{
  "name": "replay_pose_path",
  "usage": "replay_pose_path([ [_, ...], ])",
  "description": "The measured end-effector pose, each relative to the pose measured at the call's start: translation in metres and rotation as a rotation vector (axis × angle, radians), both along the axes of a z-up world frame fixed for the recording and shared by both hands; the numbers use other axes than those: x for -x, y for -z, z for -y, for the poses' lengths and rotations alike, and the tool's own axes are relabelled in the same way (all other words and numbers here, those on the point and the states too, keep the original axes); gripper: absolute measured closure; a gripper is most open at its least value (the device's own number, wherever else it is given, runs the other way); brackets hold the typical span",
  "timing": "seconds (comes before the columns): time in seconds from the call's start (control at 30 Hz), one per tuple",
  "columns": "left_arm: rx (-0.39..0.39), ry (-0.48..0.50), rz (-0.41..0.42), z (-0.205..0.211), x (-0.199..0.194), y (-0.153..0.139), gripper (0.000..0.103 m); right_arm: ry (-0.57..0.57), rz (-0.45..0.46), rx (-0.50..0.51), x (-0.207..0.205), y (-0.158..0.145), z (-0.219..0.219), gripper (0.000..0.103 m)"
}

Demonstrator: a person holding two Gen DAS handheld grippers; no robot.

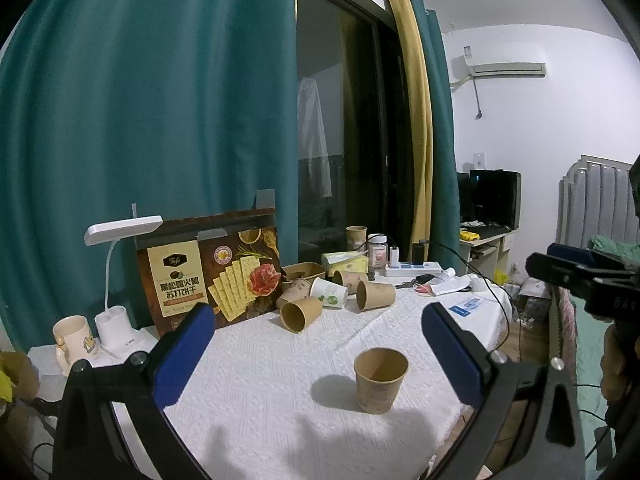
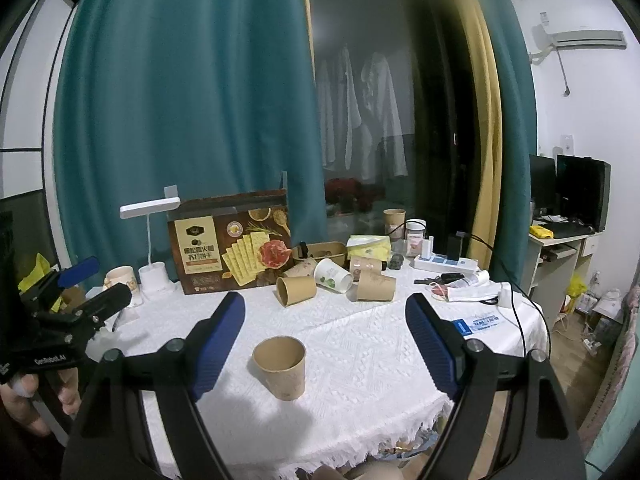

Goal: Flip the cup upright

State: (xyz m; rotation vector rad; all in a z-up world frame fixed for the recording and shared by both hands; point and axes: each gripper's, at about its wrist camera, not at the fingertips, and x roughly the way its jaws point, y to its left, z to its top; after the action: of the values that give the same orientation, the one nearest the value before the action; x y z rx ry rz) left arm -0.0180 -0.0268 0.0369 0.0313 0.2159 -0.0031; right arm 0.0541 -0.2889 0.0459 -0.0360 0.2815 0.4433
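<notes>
A brown paper cup (image 1: 380,380) (image 2: 281,367) stands upright on the white tablecloth near the front edge. Further back, several paper cups lie on their sides in a cluster, among them a brown one (image 1: 301,314) (image 2: 296,290), a white one with green print (image 1: 329,292) (image 2: 333,276) and another brown one (image 1: 375,295) (image 2: 375,287). My left gripper (image 1: 318,320) is open, its blue pads wide apart with nothing between them. My right gripper (image 2: 325,312) is open too and holds nothing. The upright cup sits below and between each pair of fingers, untouched.
A cracker box (image 1: 208,276) (image 2: 234,246) stands at the back, with a white desk lamp (image 1: 120,280) and a mug (image 1: 74,340) to its left. A tissue pack (image 1: 345,262), jar, power strip (image 1: 412,269) and cables crowd the back right. A hand (image 2: 24,400) holds the left gripper.
</notes>
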Motion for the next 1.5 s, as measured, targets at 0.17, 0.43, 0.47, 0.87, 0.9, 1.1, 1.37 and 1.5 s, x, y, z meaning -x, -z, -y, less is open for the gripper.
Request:
replay_pose_path([
  [0.17,-0.01,-0.008,0.006,-0.003,0.0,-0.002,0.0,-0.009,0.006,-0.003,-0.003,-0.003,-0.002,0.022],
  [0.43,-0.012,-0.009,0.008,-0.003,0.002,-0.004,0.0,-0.009,0.004,-0.003,-0.003,-0.004,-0.002,0.022],
  [0.47,-0.013,-0.009,0.008,-0.002,0.002,-0.004,0.0,-0.009,0.005,-0.002,-0.003,-0.004,-0.002,0.022],
  [0.87,-0.012,-0.013,0.022,0.0,0.007,-0.008,0.0,-0.016,0.013,-0.004,-0.002,-0.009,-0.002,0.022],
  [0.9,-0.011,-0.013,0.023,-0.001,0.007,-0.008,0.0,-0.016,0.013,-0.005,-0.002,-0.009,-0.002,0.022],
  [1.1,-0.009,-0.009,0.021,0.0,0.008,-0.008,0.0,-0.016,0.013,-0.004,-0.002,-0.009,-0.002,0.022],
  [1.37,-0.004,-0.006,0.023,0.002,0.01,-0.01,0.0,-0.016,0.014,-0.004,-0.002,-0.009,-0.002,0.022],
  [1.5,-0.005,-0.006,0.022,0.001,0.01,-0.01,0.0,-0.016,0.013,-0.004,-0.002,-0.009,-0.002,0.022],
])
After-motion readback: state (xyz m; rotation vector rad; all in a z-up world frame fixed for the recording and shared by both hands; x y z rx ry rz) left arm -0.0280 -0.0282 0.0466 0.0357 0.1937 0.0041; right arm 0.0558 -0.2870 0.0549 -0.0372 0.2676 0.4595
